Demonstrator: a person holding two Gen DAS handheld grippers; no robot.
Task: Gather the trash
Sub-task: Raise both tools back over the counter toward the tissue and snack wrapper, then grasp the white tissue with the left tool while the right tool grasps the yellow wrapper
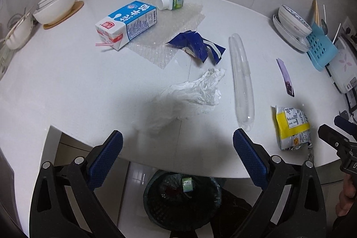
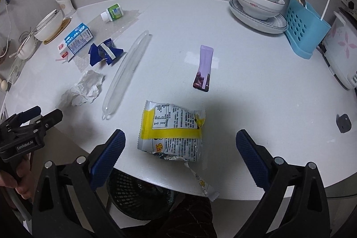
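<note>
Looking like pickup time: right gripper (image 2: 178, 155) hangs spread wide over the yellow snack wrapper (image 2: 170, 128) at the table (image 2: 256, 104) edge, left gripper (image 1: 177, 155) equally wide, empty. Next: drop, pinch, bin (image 2: 133, 195) below.

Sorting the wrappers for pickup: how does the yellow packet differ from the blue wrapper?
The yellow packet lies fairly flat near the table edge; the blue wrapper is crumpled and sits farther back, beside the milk carton. The packet looks larger. Both are torn open and untouched.
</note>
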